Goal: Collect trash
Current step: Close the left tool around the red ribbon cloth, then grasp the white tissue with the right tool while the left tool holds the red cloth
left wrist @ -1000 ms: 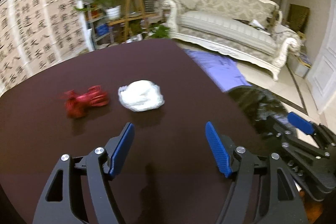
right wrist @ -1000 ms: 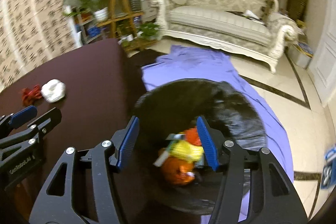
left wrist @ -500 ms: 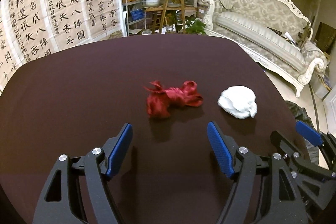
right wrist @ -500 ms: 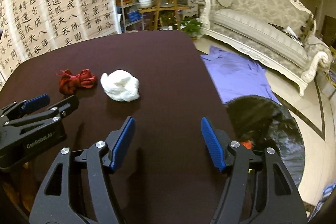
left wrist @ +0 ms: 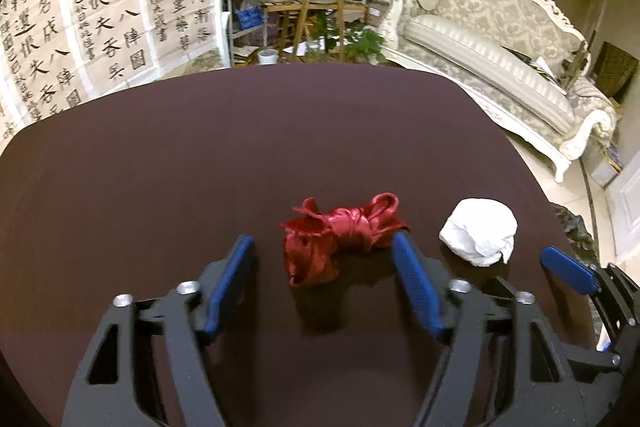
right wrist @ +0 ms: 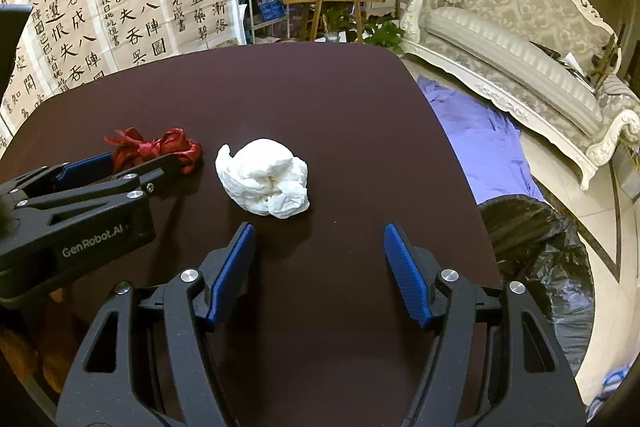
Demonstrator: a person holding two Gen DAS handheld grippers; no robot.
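On the dark brown table (left wrist: pixel 200 167) two bits of trash lie side by side, near each other but apart: a crumpled red ribbon (left wrist: pixel 340 231) and a wad of white tissue (left wrist: pixel 478 231). My left gripper (left wrist: pixel 322 259) has its blue-padded jaws spread wide, with the ribbon sitting between the fingertips; the right-hand pad looks to be right at the ribbon's end, though I cannot tell whether it touches. Nothing is pinched.

My right gripper (right wrist: pixel 318 247) is spread wide too and holds nothing. The tissue (right wrist: pixel 264 183) lies just ahead of its tips, a little toward my left finger, not yet between the pads. From this side I see my left gripper (right wrist: pixel 124 163) reaching in along the table, its tips around the ribbon (right wrist: pixel 152 147).

Off the right edge of the table, down on the floor, stands a bin lined with a black trash bag (right wrist: pixel 540 251). Its mouth faces up, but the inside is dark and I cannot tell what it holds. A purple cloth (right wrist: pixel 480 139) is spread on the floor just behind it, toward the ornate white sofa (right wrist: pixel 520 39). Hanging calligraphy sheets (left wrist: pixel 80 27) and a wooden plant stand (left wrist: pixel 320 7) stand beyond the far end of the table.
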